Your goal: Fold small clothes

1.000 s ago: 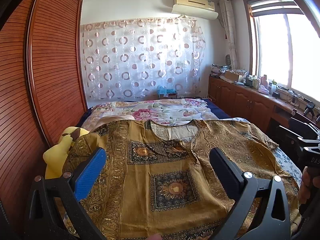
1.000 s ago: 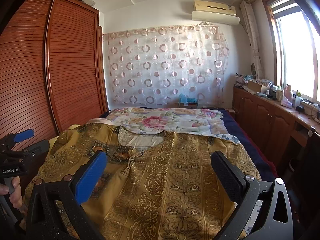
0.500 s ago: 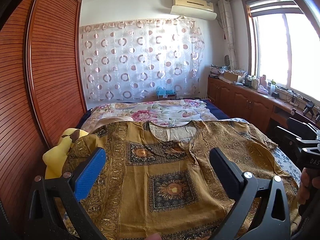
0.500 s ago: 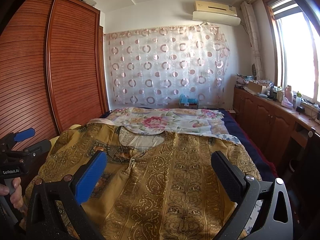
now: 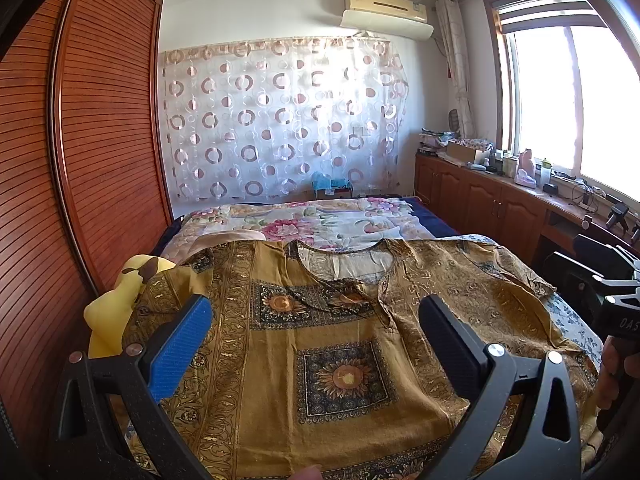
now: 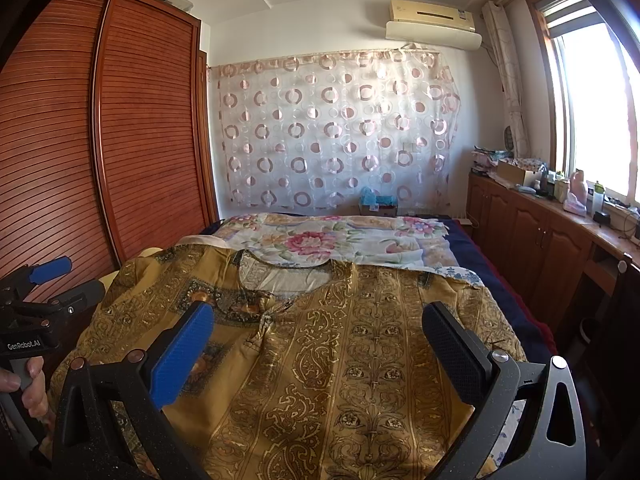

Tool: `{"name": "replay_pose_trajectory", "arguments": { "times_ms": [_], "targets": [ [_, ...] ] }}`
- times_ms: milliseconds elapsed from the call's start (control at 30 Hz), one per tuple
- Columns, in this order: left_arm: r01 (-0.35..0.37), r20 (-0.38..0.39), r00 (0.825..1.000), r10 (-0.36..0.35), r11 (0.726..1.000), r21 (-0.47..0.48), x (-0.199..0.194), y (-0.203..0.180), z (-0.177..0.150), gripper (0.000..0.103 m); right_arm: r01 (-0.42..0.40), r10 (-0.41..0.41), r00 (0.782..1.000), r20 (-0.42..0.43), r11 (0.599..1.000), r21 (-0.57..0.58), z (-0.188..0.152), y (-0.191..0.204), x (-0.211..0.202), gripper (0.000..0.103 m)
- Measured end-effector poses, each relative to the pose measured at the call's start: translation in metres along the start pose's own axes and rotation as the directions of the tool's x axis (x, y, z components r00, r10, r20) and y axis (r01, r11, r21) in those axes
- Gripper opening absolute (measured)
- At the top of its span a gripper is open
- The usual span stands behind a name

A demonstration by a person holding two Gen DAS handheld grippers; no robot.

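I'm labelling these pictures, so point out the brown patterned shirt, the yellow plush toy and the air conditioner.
shirt point(image 5: 344, 376), left wrist view, sunflower square on its front.
plush toy point(image 5: 108, 312), left wrist view, its yellow body beside the shirt.
air conditioner point(image 6: 434, 24), right wrist view, its front panel.

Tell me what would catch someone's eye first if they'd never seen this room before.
Probably the mustard-gold patterned shirt spread flat across the near end of the bed, neckline toward the far wall, framed by the open left gripper and open right gripper, neither touching it. Behind it, a circle-print sheer curtain covers the far wall, and a yellow plush toy sits beside the shirt's left sleeve.
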State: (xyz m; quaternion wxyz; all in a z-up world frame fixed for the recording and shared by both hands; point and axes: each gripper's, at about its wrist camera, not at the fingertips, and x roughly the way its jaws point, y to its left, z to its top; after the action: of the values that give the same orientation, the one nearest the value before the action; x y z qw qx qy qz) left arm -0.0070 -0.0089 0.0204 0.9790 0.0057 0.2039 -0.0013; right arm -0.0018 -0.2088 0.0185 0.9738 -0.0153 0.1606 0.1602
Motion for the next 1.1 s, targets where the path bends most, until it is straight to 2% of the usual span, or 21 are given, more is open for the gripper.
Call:
{"name": "replay_pose_trajectory", "arguments": {
  "times_ms": [1100],
  "targets": [
    [0.000, -0.001, 1.000, 0.000, 1.000, 0.002, 0.0002, -0.0024, -0.0004, 0.103, -0.006, 0.006, 1.000, 0.003, 1.000, -0.003, -0.0004, 0.0035, -0.0002, 0.103]
  ]
}}
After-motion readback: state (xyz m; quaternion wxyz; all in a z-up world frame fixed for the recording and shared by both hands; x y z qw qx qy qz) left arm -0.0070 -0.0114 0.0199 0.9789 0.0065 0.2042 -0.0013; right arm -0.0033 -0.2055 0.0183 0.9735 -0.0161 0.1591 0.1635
